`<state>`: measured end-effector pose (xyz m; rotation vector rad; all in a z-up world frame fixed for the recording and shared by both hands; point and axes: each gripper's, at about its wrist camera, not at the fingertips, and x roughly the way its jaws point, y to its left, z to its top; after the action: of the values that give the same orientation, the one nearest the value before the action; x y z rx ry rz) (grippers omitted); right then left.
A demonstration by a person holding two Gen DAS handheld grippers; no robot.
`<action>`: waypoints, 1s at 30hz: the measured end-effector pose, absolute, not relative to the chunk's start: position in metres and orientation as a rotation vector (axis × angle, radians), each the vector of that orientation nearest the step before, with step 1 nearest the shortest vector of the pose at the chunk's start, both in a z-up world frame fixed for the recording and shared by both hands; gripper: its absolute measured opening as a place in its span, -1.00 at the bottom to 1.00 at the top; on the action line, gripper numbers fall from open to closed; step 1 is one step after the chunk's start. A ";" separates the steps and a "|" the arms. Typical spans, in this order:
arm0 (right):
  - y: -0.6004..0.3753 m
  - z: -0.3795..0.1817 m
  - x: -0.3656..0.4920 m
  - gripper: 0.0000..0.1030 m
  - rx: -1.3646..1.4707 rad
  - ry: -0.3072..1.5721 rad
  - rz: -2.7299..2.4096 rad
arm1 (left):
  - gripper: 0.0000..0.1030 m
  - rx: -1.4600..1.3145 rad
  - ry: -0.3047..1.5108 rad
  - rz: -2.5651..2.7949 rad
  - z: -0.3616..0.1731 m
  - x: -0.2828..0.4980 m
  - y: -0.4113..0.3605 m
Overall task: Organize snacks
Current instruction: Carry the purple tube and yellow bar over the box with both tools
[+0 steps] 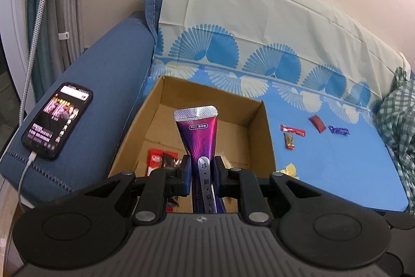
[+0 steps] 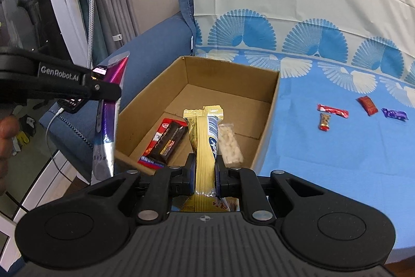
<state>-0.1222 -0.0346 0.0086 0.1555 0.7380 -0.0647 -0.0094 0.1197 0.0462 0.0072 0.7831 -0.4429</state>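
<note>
Left wrist view shows the left gripper (image 1: 202,173) pinching a purple pouch (image 1: 198,133) between its fingers, the pouch standing upright with its silver sealed end up, above the near part of the box (image 1: 267,136). Inside the box, low on the left, lie a red packet (image 1: 155,161) and a dark bar (image 1: 170,160) side by side. On the blue cloth (image 1: 337,173) to the right of the box lie four small snacks well apart from it: a red-white bar (image 1: 292,130), a brown candy (image 1: 289,142) just below it, a red candy (image 1: 317,123) and a purple candy (image 1: 338,131). A phone (image 1: 57,120) with a lit screen rests on the sofa arm (image 1: 103,85), cable plugged in.

Right wrist view shows the right gripper (image 2: 205,170) clamped on a yellow packet (image 2: 203,136), held over the box's near edge. A clear bag of pale pieces (image 2: 229,143) sits just right of it. The left gripper and pouch appear at the left, beside the box.
</note>
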 end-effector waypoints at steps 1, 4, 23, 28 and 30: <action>-0.036 0.008 -0.116 -0.72 0.155 0.740 -0.064 | -0.64 0.008 0.783 -0.442 0.045 -0.004 0.118; -0.042 0.004 -0.099 -0.72 0.162 0.748 -0.067 | -0.64 0.006 0.793 -0.440 0.040 0.013 0.112; -0.055 -0.043 -0.010 -0.72 0.207 0.835 -0.060 | -0.64 0.046 0.910 -0.417 -0.022 0.091 0.087; -0.060 -0.054 0.001 -0.72 0.216 0.858 -0.061 | -0.64 0.061 0.931 -0.410 -0.035 0.100 0.084; -0.060 -0.057 0.004 -0.72 0.216 0.865 -0.061 | -0.64 0.070 0.937 -0.403 -0.040 0.104 0.083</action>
<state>0.0043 -0.0602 -0.0573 0.2158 0.8652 -0.0612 0.1036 0.0830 -0.0400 0.0704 0.9366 -0.4031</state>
